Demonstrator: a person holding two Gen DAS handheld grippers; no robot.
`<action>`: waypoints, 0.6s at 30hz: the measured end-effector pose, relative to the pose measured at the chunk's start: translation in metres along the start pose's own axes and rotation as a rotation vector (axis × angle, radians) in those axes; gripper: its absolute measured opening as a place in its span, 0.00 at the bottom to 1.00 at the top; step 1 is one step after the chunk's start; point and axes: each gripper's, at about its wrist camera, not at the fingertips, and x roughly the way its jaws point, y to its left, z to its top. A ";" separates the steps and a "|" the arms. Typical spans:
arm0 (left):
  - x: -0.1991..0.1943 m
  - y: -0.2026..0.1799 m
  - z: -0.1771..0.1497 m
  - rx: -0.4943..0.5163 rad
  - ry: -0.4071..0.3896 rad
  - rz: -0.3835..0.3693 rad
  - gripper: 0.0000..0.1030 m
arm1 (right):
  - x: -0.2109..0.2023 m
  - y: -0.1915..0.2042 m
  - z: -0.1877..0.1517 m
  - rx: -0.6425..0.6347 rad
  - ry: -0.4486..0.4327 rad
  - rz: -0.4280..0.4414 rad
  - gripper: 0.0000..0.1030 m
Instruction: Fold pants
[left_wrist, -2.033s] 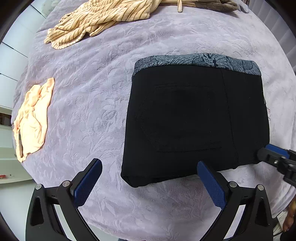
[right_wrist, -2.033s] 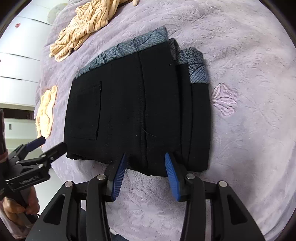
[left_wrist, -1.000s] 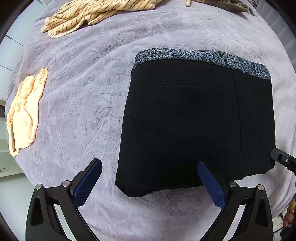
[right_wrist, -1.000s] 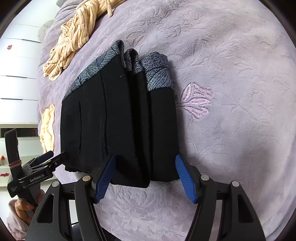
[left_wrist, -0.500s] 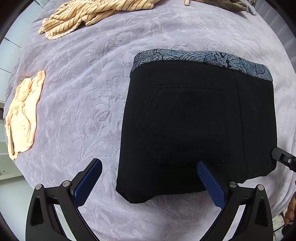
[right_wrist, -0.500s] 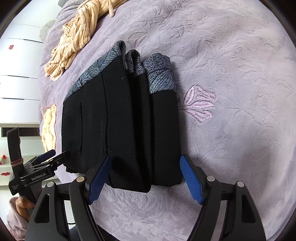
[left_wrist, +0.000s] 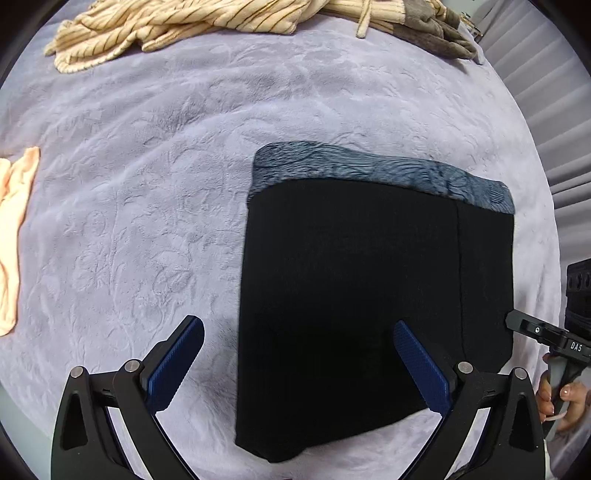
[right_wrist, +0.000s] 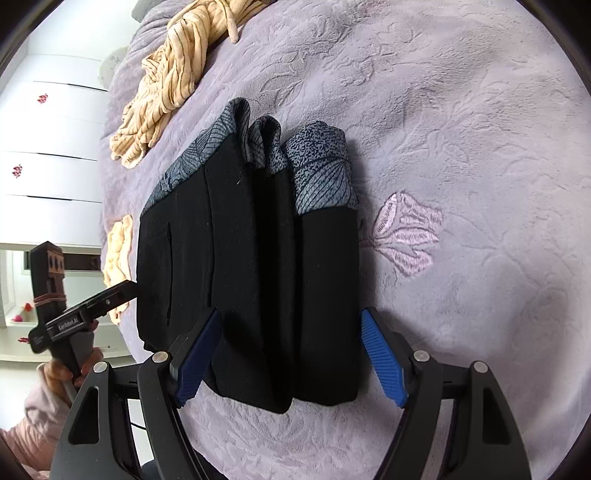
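1. Left gripper (left_wrist: 298, 363): jaws spread wide, gripping nothing.
2. Right gripper (right_wrist: 291, 356): jaws spread wide, straddling near edge of folded pants (right_wrist: 251, 266).
3. Pants: on purple bedspread (left_wrist: 155, 184), partly between both jaw pairs.

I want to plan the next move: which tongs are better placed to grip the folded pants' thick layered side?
Probably the right tongs: their open pads straddle the stacked layers of the folded pants. The left tongs are open too, but only one pad overlaps the flat top.
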 end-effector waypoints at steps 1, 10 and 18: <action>0.004 0.005 0.001 -0.005 0.009 -0.013 1.00 | 0.002 -0.001 0.001 -0.003 0.004 0.005 0.78; 0.044 0.017 0.012 0.012 0.079 -0.212 1.00 | 0.016 -0.011 0.011 -0.012 0.033 0.102 0.82; 0.067 0.016 0.018 -0.011 0.078 -0.301 1.00 | 0.040 -0.024 0.022 0.042 0.056 0.208 0.81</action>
